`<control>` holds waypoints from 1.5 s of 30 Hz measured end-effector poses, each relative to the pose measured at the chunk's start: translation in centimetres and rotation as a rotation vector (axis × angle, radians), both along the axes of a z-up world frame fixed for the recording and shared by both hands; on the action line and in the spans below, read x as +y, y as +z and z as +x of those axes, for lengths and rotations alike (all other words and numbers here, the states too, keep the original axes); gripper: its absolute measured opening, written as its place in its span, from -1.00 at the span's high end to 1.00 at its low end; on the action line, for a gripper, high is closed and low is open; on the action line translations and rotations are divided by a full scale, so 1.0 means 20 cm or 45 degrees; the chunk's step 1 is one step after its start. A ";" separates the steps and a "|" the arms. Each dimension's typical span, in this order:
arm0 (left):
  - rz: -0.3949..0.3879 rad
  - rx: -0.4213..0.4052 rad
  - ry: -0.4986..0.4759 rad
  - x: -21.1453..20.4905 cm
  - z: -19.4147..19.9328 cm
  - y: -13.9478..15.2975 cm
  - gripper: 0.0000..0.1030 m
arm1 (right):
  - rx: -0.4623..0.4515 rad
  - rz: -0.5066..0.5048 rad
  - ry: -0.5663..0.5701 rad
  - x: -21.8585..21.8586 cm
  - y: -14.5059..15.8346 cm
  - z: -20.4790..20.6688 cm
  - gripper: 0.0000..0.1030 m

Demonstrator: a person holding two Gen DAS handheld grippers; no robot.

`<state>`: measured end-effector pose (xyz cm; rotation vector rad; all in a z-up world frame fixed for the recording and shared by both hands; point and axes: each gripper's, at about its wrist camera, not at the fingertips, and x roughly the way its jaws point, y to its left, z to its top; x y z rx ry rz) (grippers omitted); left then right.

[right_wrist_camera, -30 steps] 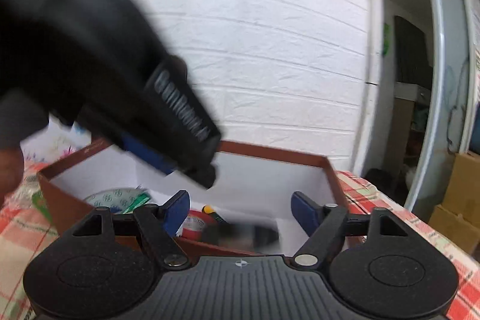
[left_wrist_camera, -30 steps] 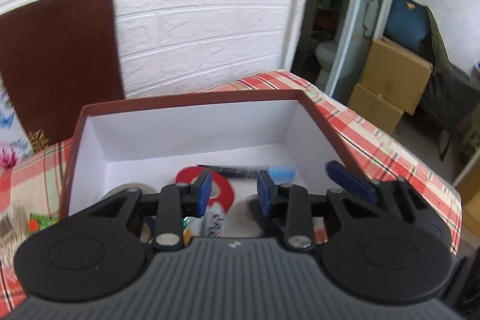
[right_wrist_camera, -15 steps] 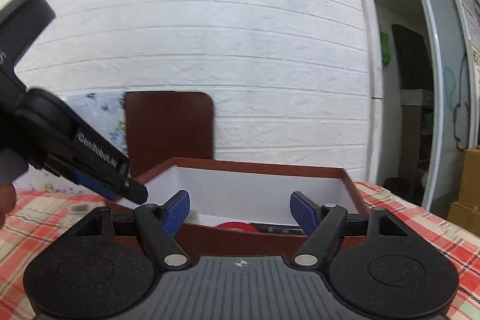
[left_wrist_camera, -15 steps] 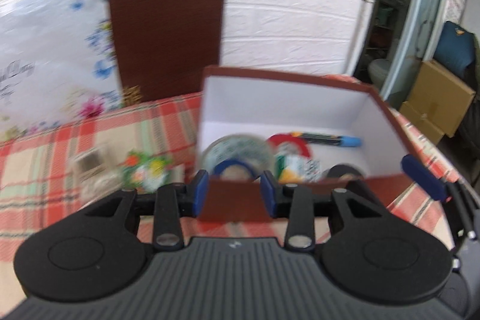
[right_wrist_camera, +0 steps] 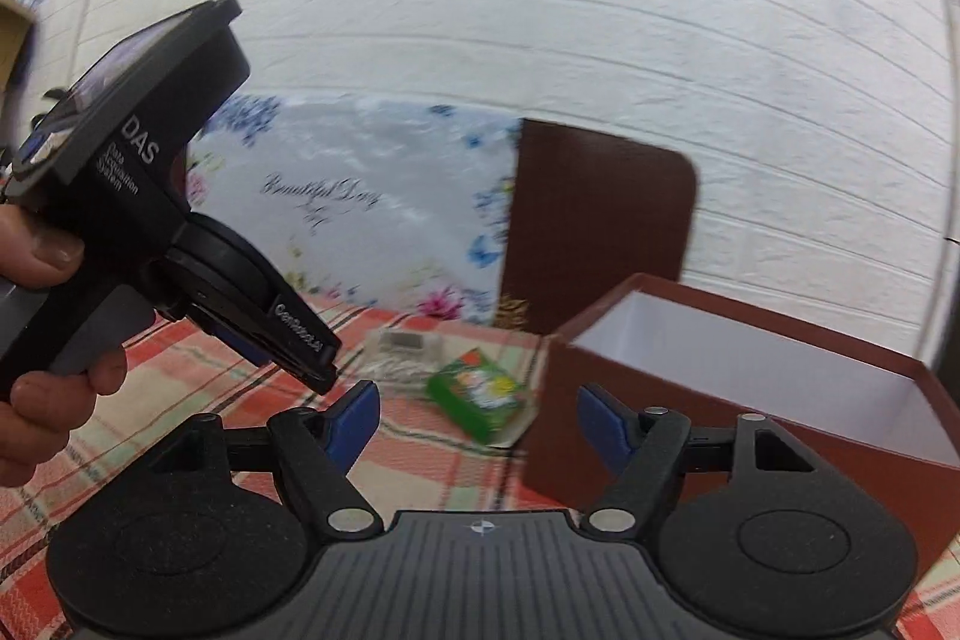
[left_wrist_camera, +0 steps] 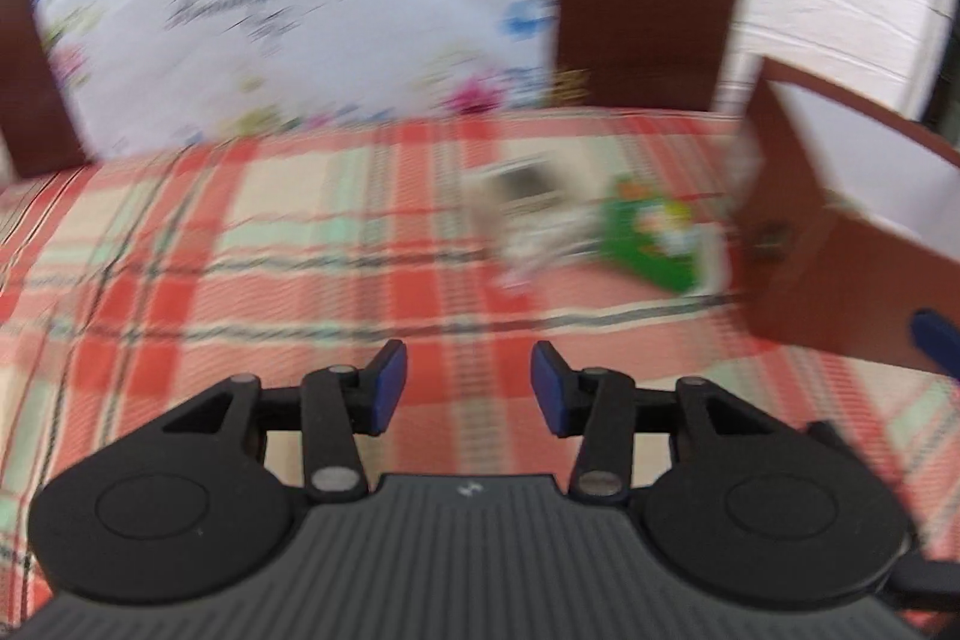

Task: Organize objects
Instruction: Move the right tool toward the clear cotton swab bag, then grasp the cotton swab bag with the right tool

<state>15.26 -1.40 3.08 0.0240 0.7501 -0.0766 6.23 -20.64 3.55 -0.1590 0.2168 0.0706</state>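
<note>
On the red-and-cream plaid tablecloth [left_wrist_camera: 300,244], two loose items lie just left of the brown open-top box [right_wrist_camera: 780,400]: a green packet [right_wrist_camera: 480,394] with a colourful print, and beside it, farther from the box, a clear plastic pack [right_wrist_camera: 402,349] with a small printed label, contents too blurred to tell. Green packet sits near the box's left wall, not touching as far as I can tell. Box interior is white; nothing inside shows from either wrist view.

Left gripper [left_wrist_camera: 468,388] hangs over bare cloth, tilted down, jaws partly apart and opening, nothing between the blue pads [left_wrist_camera: 387,388]. Packet [left_wrist_camera: 654,238] and clear pack [left_wrist_camera: 528,214] are ahead of it and to its right, well apart from the fingers. Left wrist view is heavily motion-blurred.

Right gripper [right_wrist_camera: 477,421] points roughly level toward the box corner, jaws wide but closing, nothing gripped; the green packet shows through the gap, farther off on the cloth. A person's hand [right_wrist_camera: 42,328] holds the left gripper's handle at the left edge of that view.

Behind the table: floral-print white sheet [right_wrist_camera: 360,208], brown rounded chair back [right_wrist_camera: 600,220], white brick-pattern wall [right_wrist_camera: 540,10].
</note>
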 end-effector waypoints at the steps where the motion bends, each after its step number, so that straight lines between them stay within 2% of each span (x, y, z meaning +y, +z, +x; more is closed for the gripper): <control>1: -0.009 0.008 0.033 0.06 0.01 -0.03 0.07 | 0.017 -0.018 0.019 0.03 0.00 0.03 -0.34; 5: -0.051 0.022 0.137 0.25 0.05 -0.16 0.04 | 0.100 -0.103 0.092 0.17 -0.02 0.19 -0.27; 8: -0.047 -0.098 0.127 0.30 0.01 -0.21 -0.14 | 0.168 -0.127 0.111 0.27 -0.04 0.35 -0.19; 11: -0.049 -0.216 0.116 0.31 -0.05 -0.25 -0.16 | 0.199 -0.138 0.114 0.34 -0.04 0.51 -0.21; 15: -0.131 -0.237 0.128 0.35 -0.04 -0.25 -0.16 | 0.244 -0.160 0.100 0.39 -0.05 0.76 -0.25; 18: -0.153 -0.238 0.131 0.36 -0.04 -0.25 -0.16 | 0.354 -0.193 0.051 0.40 -0.10 0.98 -0.31; 19: -0.151 -0.238 0.130 0.36 -0.04 -0.25 -0.17 | 0.416 -0.180 0.039 0.39 -0.13 1.05 -0.30; 20: -0.148 -0.238 0.129 0.36 -0.04 -0.26 -0.17 | 0.430 -0.119 0.042 0.36 -0.14 1.09 -0.30; 22: -0.146 -0.237 0.127 0.36 -0.04 -0.26 -0.18 | 0.474 -0.002 0.062 0.31 -0.14 1.11 -0.11; 24: -0.140 -0.237 0.125 0.36 -0.04 -0.26 -0.19 | 0.482 0.013 0.068 0.31 -0.13 1.06 0.04; 29: -0.106 -0.234 0.121 0.34 -0.04 -0.26 -0.20 | 0.418 -0.068 0.144 0.34 -0.18 0.68 0.05; 32: -0.067 -0.229 0.119 0.32 -0.04 -0.26 -0.21 | 0.429 -0.012 0.155 0.30 -0.18 0.43 0.05; 36: -0.019 -0.215 0.118 0.30 -0.04 -0.25 -0.23 | 0.442 0.051 0.096 0.20 -0.18 0.16 0.06; 39: 0.036 -0.183 0.130 0.26 -0.02 -0.24 -0.26 | 0.444 0.115 -0.032 0.09 -0.20 0.05 0.03; 40: 0.048 -0.161 0.144 0.24 -0.02 -0.22 -0.26 | 0.443 0.139 -0.101 0.05 -0.20 0.03 -0.02; 41: 0.028 -0.128 0.152 0.23 -0.02 -0.20 -0.25 | 0.438 0.165 -0.173 0.02 -0.20 0.01 -0.31; 42: -0.025 -0.090 0.137 0.22 -0.03 -0.18 -0.25 | 0.432 0.189 -0.242 -0.01 -0.21 -0.01 -0.50; 44: -0.130 -0.042 0.073 0.16 -0.06 -0.13 -0.25 | 0.433 0.248 -0.258 -0.07 -0.21 -0.04 -0.50; 45: -0.152 -0.033 0.026 0.11 -0.08 -0.10 -0.25 | 0.437 0.258 -0.248 -0.07 -0.21 -0.05 -0.53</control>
